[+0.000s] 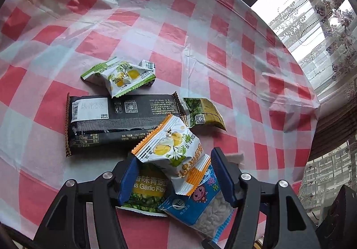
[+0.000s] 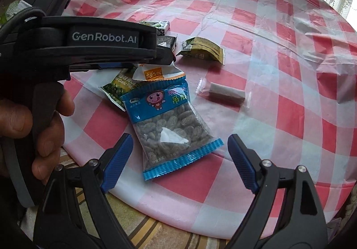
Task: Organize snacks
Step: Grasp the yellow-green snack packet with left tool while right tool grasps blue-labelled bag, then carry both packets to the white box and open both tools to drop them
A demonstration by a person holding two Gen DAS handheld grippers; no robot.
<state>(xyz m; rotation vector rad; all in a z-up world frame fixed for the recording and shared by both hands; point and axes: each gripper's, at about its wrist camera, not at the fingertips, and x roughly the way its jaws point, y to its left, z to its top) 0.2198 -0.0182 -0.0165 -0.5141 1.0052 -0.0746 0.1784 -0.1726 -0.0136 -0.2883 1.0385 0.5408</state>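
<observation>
Across the red-and-white checked plastic tablecloth (image 1: 200,32), snacks cluster around the long black foil bar packet (image 1: 120,119). Beside its near edge the left gripper (image 1: 171,173) stands spread around an orange-trimmed white lemon pouch (image 1: 176,155) (unclamped, apparently), risking a snag on the blue seed bag (image 2: 169,124) beneath. Nearer still, the right gripper (image 2: 178,164) gapes empty.

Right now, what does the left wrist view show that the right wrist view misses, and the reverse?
Left only: a green-edged white packet behind the long black packet, shown whole.
Right only: a clear-wrapped white roll lying alone, and the open right gripper.
Both: the blue seed bag, garlic pea packet, orange-edged packet between the left gripper fingers, checked tablecloth.
</observation>
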